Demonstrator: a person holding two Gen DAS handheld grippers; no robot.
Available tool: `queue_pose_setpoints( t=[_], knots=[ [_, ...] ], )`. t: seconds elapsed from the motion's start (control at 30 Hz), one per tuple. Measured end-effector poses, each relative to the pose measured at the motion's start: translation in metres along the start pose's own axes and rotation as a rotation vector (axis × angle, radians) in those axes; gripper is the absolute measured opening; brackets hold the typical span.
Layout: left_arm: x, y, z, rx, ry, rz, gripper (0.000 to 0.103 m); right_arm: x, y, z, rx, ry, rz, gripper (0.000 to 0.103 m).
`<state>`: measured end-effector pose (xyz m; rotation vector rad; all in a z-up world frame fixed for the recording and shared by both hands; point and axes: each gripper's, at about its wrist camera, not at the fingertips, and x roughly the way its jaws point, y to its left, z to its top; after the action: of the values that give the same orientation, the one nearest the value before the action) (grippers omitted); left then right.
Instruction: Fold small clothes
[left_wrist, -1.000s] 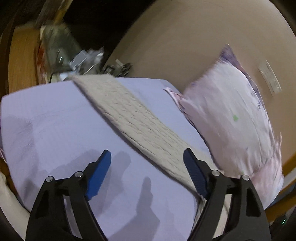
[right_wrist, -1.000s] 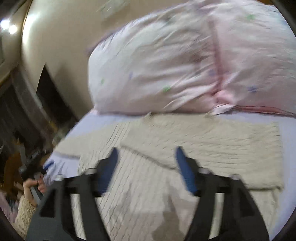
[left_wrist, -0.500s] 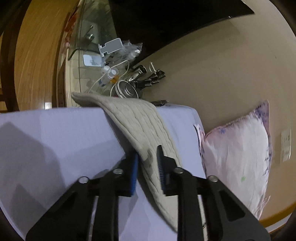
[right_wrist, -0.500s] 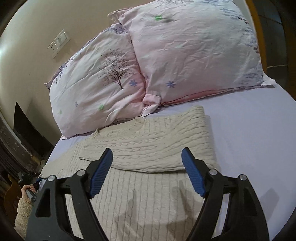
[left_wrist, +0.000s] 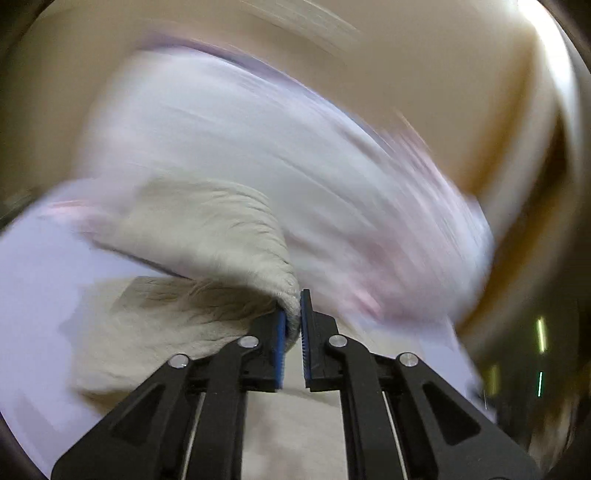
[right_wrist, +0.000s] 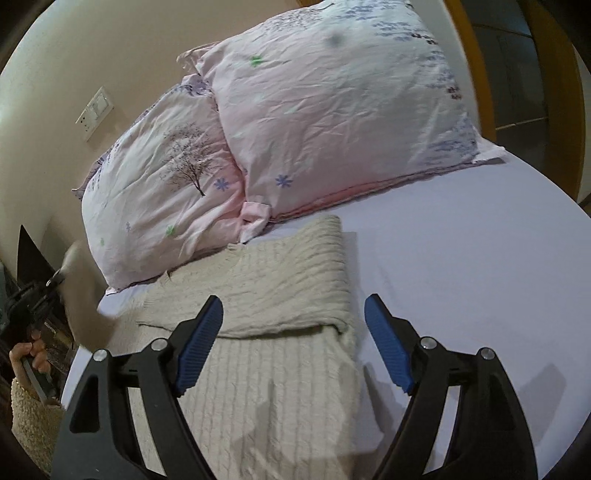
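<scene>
A cream cable-knit sweater lies on the lavender bed sheet, one sleeve folded across its chest. My right gripper is open and empty, hovering just above the sweater's body. In the blurred left wrist view my left gripper is shut on the sweater's other sleeve and holds it lifted off the sheet, the knit draping down to the left. The left gripper also shows at the left edge of the right wrist view, blurred.
Two pink floral pillows lean against the beige wall at the head of the bed, just behind the sweater. A wall socket sits above them. A wooden frame stands to the right. Bare sheet stretches to the right of the sweater.
My left gripper closed on the sleeve and lifted it, swinging fast toward the pillows. My right gripper stayed open above the sweater and shifted slightly.
</scene>
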<state>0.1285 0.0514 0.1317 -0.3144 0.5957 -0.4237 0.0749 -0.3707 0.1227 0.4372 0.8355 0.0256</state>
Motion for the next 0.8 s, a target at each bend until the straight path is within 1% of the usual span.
queue_pose_setpoints(
  t=[0.03,0.07,0.1,0.13,0.17,0.23,0.3,0.33,0.37,0.4,0.43,0.47,0.5,0.53,0.57,0.6,0.63,0.67,0.7,0.8],
  knots=[
    [0.023,-0.029,-0.013,0.068,0.074,-0.029,0.007,-0.001,-0.002,-0.002,0.000,0.009,-0.003,0.079],
    [0.047,-0.058,-0.033,0.131,0.175,-0.071,0.007,-0.002,-0.004,-0.003,0.001,0.020,-0.004,0.079],
    [0.061,-0.071,-0.048,0.156,0.242,-0.096,0.007,-0.006,-0.007,-0.006,0.003,0.033,0.001,0.079],
    [0.068,-0.076,-0.059,0.160,0.288,-0.110,0.007,-0.011,-0.009,-0.008,0.002,0.039,0.012,0.079],
    [0.067,-0.073,-0.069,0.142,0.317,-0.119,0.007,-0.016,-0.012,-0.010,-0.002,0.041,0.024,0.081],
    [0.049,-0.057,-0.077,0.092,0.317,-0.115,0.007,-0.033,-0.017,-0.018,-0.018,0.046,0.056,0.086],
    [0.010,-0.031,-0.084,0.035,0.283,-0.110,0.007,-0.048,-0.022,-0.029,-0.024,0.069,0.120,0.087],
    [-0.019,-0.014,-0.088,0.020,0.252,-0.109,0.007,-0.055,-0.026,-0.035,-0.019,0.090,0.163,0.087],
    [-0.040,-0.004,-0.092,0.015,0.230,-0.109,0.007,-0.060,-0.029,-0.042,-0.009,0.111,0.209,0.087],
    [-0.065,0.008,-0.098,0.007,0.209,-0.115,0.007,-0.068,-0.034,-0.052,0.008,0.140,0.274,0.087],
    [-0.082,0.016,-0.103,0.001,0.199,-0.124,0.007,-0.074,-0.038,-0.059,0.020,0.163,0.325,0.087],
    [-0.108,0.029,-0.113,-0.011,0.185,-0.139,0.007,-0.081,-0.041,-0.067,0.029,0.184,0.370,0.087],
    [-0.127,0.039,-0.121,-0.027,0.170,-0.143,0.010,-0.089,-0.045,-0.078,0.033,0.212,0.417,0.087],
    [-0.145,0.049,-0.131,-0.048,0.161,-0.148,0.013,-0.095,-0.047,-0.087,0.033,0.239,0.441,0.087],
    [-0.168,0.063,-0.146,-0.079,0.149,-0.162,0.025,-0.101,-0.049,-0.096,0.030,0.264,0.457,0.087],
    [-0.182,0.073,-0.159,-0.102,0.143,-0.169,0.043,-0.108,-0.052,-0.108,0.026,0.303,0.486,0.087],
    [-0.192,0.084,-0.172,-0.129,0.139,-0.169,0.050,-0.112,-0.055,-0.118,0.030,0.328,0.495,0.087],
    [-0.202,0.095,-0.189,-0.168,0.136,-0.158,0.053,-0.113,-0.059,-0.129,0.044,0.362,0.498,0.087],
    [-0.208,0.106,-0.207,-0.212,0.142,-0.158,0.053,-0.111,-0.064,-0.139,0.068,0.393,0.506,0.087],
    [-0.200,0.121,-0.238,-0.262,0.176,-0.153,0.053,-0.091,-0.075,-0.162,0.148,0.464,0.496,0.087]
  ],
)
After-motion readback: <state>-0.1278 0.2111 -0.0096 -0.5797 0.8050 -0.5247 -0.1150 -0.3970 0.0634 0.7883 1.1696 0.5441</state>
